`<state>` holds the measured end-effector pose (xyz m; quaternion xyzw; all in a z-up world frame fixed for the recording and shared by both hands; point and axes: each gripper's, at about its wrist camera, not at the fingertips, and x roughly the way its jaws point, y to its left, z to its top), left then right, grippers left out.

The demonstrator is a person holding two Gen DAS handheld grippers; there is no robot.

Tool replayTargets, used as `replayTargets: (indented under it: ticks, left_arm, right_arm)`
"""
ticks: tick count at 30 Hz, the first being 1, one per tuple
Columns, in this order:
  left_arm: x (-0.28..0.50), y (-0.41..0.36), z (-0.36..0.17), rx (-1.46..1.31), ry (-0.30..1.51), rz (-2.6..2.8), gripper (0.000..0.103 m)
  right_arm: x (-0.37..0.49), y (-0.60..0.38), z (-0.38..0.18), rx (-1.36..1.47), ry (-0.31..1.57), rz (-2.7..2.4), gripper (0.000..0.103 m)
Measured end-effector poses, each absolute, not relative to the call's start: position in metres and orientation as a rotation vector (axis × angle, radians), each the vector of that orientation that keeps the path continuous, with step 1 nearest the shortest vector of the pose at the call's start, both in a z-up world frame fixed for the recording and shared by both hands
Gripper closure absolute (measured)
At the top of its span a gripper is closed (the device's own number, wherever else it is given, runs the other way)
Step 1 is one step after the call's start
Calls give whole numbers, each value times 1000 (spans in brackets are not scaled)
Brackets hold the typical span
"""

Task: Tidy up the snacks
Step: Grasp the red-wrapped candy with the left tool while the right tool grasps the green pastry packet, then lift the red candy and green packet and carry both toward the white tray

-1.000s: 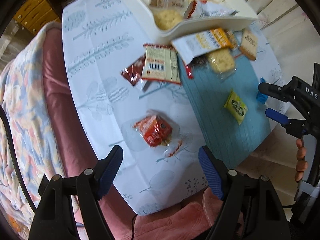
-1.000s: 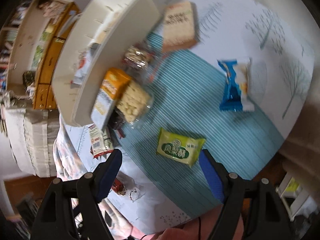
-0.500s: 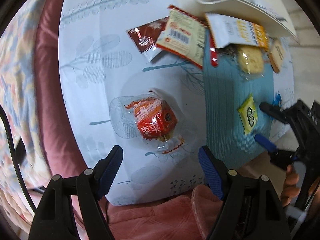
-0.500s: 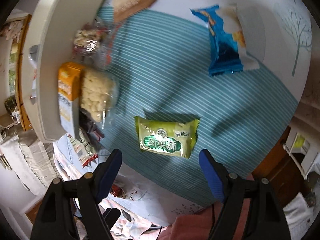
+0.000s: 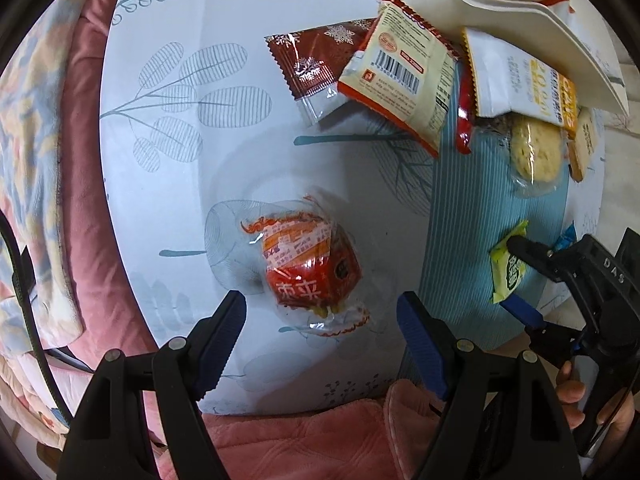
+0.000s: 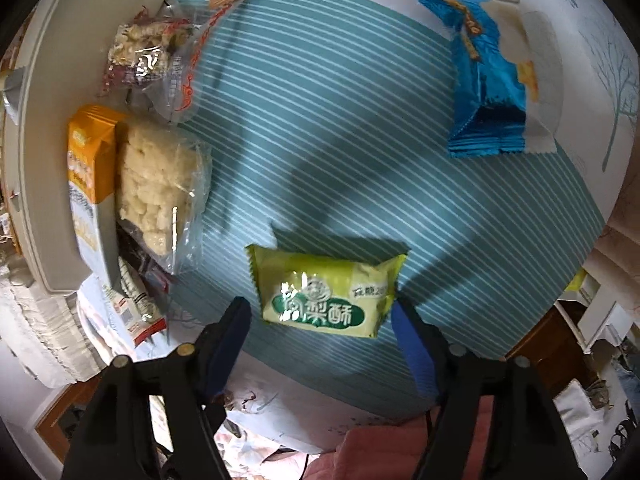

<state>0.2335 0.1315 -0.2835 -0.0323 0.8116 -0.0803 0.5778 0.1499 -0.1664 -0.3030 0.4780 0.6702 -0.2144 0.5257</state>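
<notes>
My left gripper [image 5: 322, 316] is open, its fingers on either side of a red snack in a clear wrapper [image 5: 310, 268] lying on the white leaf-print cloth [image 5: 180, 120]. My right gripper [image 6: 322, 320] is open around a green pineapple-cake packet [image 6: 324, 292] on the blue striped mat [image 6: 340, 140]; the same gripper [image 5: 520, 276] and packet [image 5: 508, 268] show at the right of the left wrist view. The white tray [image 5: 540, 20] holds several snacks at the upper right.
A dark red packet [image 5: 312, 64], a beige barcode packet [image 5: 404, 72], an orange-white packet [image 6: 84, 176] and a rice cracker [image 6: 156, 188] lie by the tray [image 6: 48, 128]. A blue packet [image 6: 488, 84] lies far right. A pink cushion [image 5: 300, 432] borders the table.
Both grippers have come down closer to the table. The left now straddles the red snack; the right now straddles the green packet.
</notes>
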Motion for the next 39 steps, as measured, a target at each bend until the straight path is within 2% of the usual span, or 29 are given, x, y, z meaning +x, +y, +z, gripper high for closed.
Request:
replayTargets:
  ticks: [1, 4, 7, 10, 26, 36, 37, 39]
  left_arm:
    - [234, 132, -285, -79, 1901, -182, 33]
    - [236, 131, -289, -89, 1914, -159, 37]
    - [235, 131, -294, -105, 1931, -149, 50]
    - [232, 133, -297, -115, 1939, -143, 58]
    - [219, 154, -289, -154, 1898, -156, 62]
    - [207, 166, -261, -95, 1837, -235, 67]
    - [207, 166, -259, -103, 1835, -247, 103]
    - [209, 164, -248, -130, 1834, -265, 101]
  right_arm:
    - [151, -167, -304, 1137, 1613, -516, 33]
    - [154, -167, -305, 1105, 1627, -518, 35]
    - [161, -166, -304, 1081, 1634, -508, 36]
    - [166, -166, -303, 1064, 1634, -498, 39]
    - [150, -146, -288, 959, 1535, -435, 51]
    - [114, -120, -277, 900, 1467, -393, 51]
    - [112, -114, -274, 890, 1458, -383, 51]
    - [111, -109, -269, 871, 1439, -366, 51]
